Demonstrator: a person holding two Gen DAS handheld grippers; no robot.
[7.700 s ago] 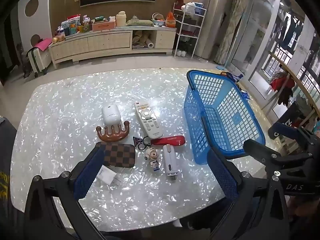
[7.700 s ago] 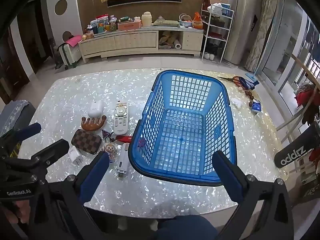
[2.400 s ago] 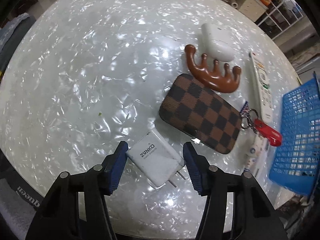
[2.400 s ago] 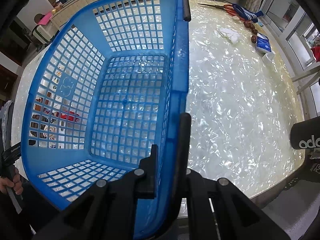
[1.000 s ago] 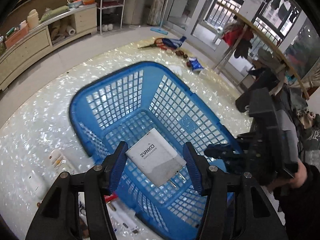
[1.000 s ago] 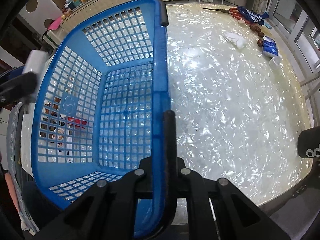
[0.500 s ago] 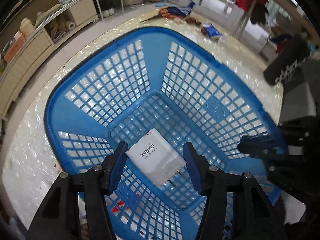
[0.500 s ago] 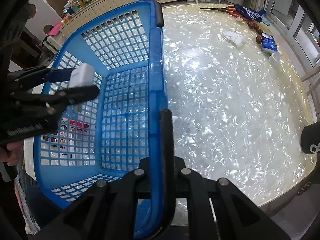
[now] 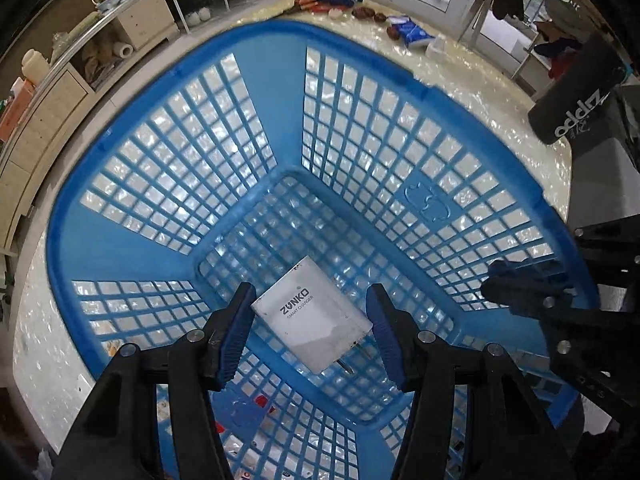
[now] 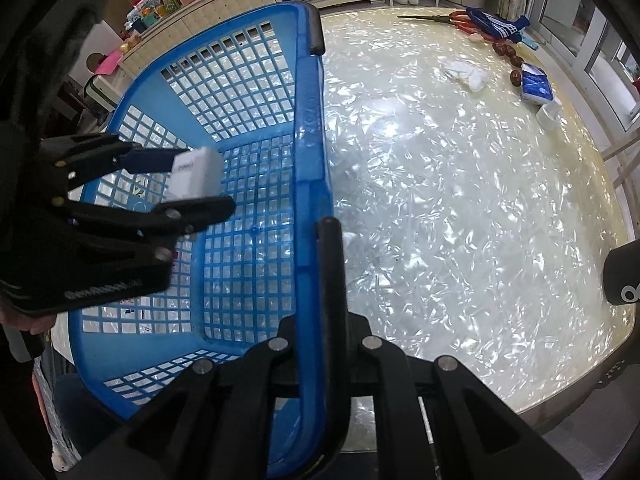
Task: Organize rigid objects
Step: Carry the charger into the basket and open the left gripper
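Observation:
My left gripper (image 9: pixel 310 322) is shut on a white ZUNKO charger (image 9: pixel 312 322) and holds it above the inside of the blue plastic basket (image 9: pixel 256 68), prongs pointing back at me. In the right wrist view the charger (image 10: pixel 196 178) hangs over the basket's left half, between the left gripper's fingers (image 10: pixel 200 210). My right gripper (image 10: pixel 320 232) is shut on the basket's right rim (image 10: pixel 312 128). The basket holds nothing on its floor.
The basket stands on a pearly table (image 10: pixel 460 200). At the table's far right lie scissors (image 10: pixel 460 20), a white cloth (image 10: pixel 466 72), a blue tissue pack (image 10: pixel 536 88) and brown nuts. Small objects show through the basket's left wall (image 9: pixel 260 402).
My left gripper carried the charger from the table over the basket and has lowered it deeper inside. My right gripper keeps its hold on the rim.

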